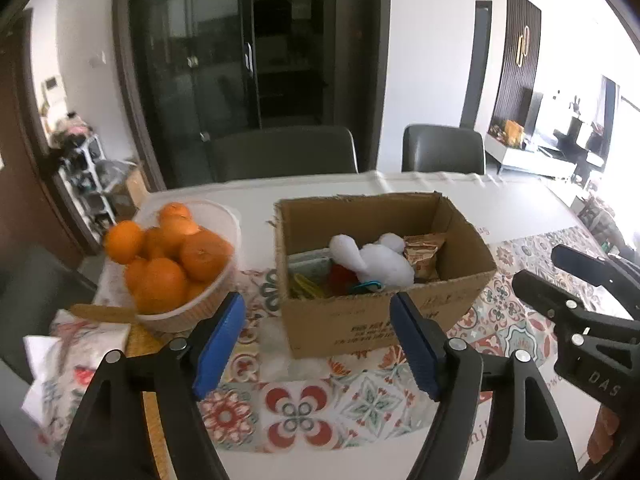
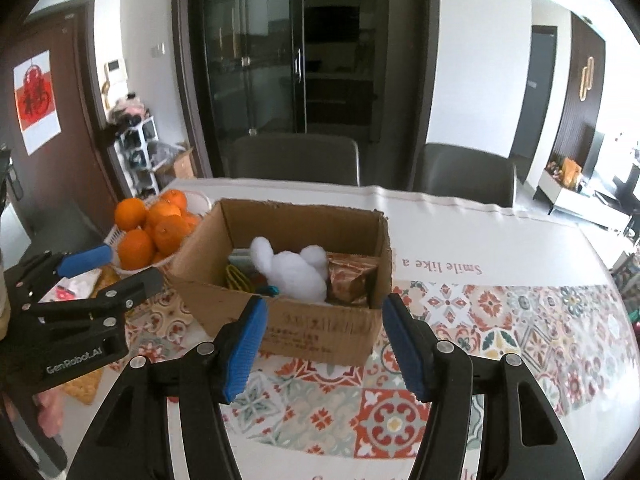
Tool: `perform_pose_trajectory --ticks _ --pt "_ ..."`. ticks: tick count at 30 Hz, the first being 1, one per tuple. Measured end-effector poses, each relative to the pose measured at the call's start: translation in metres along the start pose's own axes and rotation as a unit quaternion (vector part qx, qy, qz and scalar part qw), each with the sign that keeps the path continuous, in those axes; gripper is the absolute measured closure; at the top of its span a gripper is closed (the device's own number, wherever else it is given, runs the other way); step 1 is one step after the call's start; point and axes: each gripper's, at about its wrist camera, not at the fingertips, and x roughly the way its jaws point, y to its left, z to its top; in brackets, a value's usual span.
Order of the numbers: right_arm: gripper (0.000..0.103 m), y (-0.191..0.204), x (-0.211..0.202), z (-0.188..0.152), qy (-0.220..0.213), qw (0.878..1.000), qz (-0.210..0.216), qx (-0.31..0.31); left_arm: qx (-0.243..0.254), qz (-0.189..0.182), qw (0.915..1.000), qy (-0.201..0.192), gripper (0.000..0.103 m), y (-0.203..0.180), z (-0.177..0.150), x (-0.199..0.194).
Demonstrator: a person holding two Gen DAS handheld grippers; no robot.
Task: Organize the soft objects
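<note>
Box (image 1: 384, 280) sits mid-frame on the patterned cloth (image 1: 304, 404) over the desk (image 2: 460, 220). Inside it, the white plush (image 1: 378, 262) lies centre, on top of clips (image 1: 308, 286) and beside a brown snack pack (image 1: 424, 256) at the right of the box. Bowl (image 1: 216, 292) of oranges (image 1: 168, 256) stands left of the box, near but apart.

Left gripper (image 1: 318, 346) — released, nothing between its blue pads (image 1: 218, 344), held low in front of the box's near wall. Right gripper (image 2: 324, 346) likewise spread and empty, aimed at the same wall from slightly further right. Each shows in the other's view at the frame edge, level with it, both tilted a little downward toward the box.

Judgement: the plush looks already stowed, so the step in hand is probably the next pick, or a tidy-up of what is in the box. A pale fluffy patch lies on the cloth just before the box in the left view; too blurred to identify.

To do it well: clear the cardboard rim before dropping in, grip the plush by its body rather than an ear, squeeze gently since it will compress, and keep the other gripper clear of the bowl.
</note>
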Motion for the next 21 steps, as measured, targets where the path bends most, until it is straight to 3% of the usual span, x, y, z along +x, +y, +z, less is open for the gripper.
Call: perform_pose_trajectory --ticks 12,21 --pt "0.028 0.019 -0.087 -0.045 -0.068 0.997 -0.004 0.020 0.002 0.039 0.9953 -0.089 0.008 0.005 -0.052 -0.114" --pt "0.021 0.028 -0.134 -0.080 -0.098 0.995 -0.010 0.024 0.010 0.050 0.9896 -0.134 0.000 0.000 -0.088 -0.167"
